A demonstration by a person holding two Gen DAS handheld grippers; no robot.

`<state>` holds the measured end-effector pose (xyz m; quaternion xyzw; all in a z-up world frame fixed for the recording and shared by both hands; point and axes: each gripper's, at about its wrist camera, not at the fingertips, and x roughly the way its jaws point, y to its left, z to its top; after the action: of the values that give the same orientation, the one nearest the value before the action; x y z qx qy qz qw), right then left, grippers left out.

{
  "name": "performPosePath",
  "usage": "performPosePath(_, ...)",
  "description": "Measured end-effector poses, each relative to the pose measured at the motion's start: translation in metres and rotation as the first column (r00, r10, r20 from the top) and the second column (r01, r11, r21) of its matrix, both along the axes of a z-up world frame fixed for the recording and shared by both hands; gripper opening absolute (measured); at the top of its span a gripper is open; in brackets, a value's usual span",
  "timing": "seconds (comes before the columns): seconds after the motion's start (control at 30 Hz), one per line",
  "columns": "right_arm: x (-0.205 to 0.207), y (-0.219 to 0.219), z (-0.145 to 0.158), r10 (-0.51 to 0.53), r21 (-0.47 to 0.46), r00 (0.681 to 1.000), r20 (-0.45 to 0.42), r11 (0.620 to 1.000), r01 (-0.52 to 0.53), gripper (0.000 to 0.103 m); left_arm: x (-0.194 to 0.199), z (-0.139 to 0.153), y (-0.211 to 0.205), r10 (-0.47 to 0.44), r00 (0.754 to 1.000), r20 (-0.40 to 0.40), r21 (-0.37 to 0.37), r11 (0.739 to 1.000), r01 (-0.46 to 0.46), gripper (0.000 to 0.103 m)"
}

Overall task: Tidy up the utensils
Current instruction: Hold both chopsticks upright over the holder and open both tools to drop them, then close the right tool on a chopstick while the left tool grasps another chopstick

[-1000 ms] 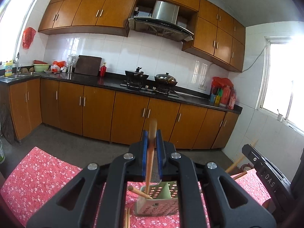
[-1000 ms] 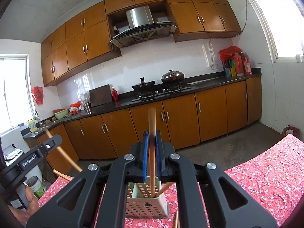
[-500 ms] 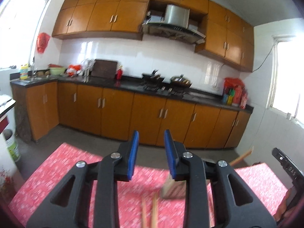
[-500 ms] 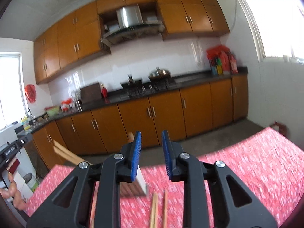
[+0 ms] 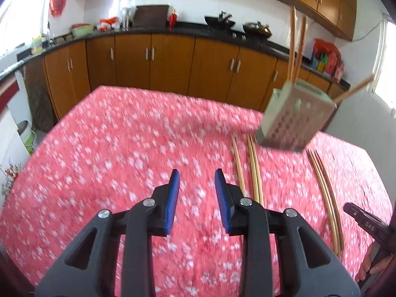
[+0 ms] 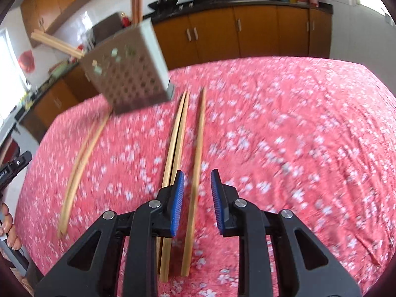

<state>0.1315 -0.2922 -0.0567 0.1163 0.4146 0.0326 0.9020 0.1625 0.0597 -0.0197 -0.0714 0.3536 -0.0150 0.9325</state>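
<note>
Upright, perforated holder (image 5: 294,121) contains chopsticks (image 5: 295,47).

Right hand-held gripper (image 6: 197,198) open above chopsticks (image 6: 195,163) on red floral cloth (image 6: 297,136); perforated holder (image 6: 128,79) behind.

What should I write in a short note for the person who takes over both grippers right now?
Left gripper: open, empty, above the red cloth.
Right gripper: open, empty, low over the single chopstick, which passes between its fingers.
Holder: stands at the far side of the cloth.
Done: several chopsticks already stand in the holder.
Left: the close pair beside the single one, and another pair farther left, lie flat on the cloth. All five must go into the holder.
</note>
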Motion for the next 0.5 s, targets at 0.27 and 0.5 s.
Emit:
performPosePath(0.27, 0.003, 0.003, -0.015, -0.011, -0.093, 0.999, -0.032, 0.996, 0.008, 0.008, -0.006, -0.016, -0.028, -0.111, 0.992, -0.053, -0.037, 0.993, 0.109, 0.030)
performPosePath(0.5, 0.002, -0.022, -0.014, -0.108, -0.080, 0.994, -0.036, 0.991, 0.105, 0.008, -0.006, -0.034, -0.050, -0.195, 0.975, -0.107, -0.049, 0.980, 0.191, 0.027)
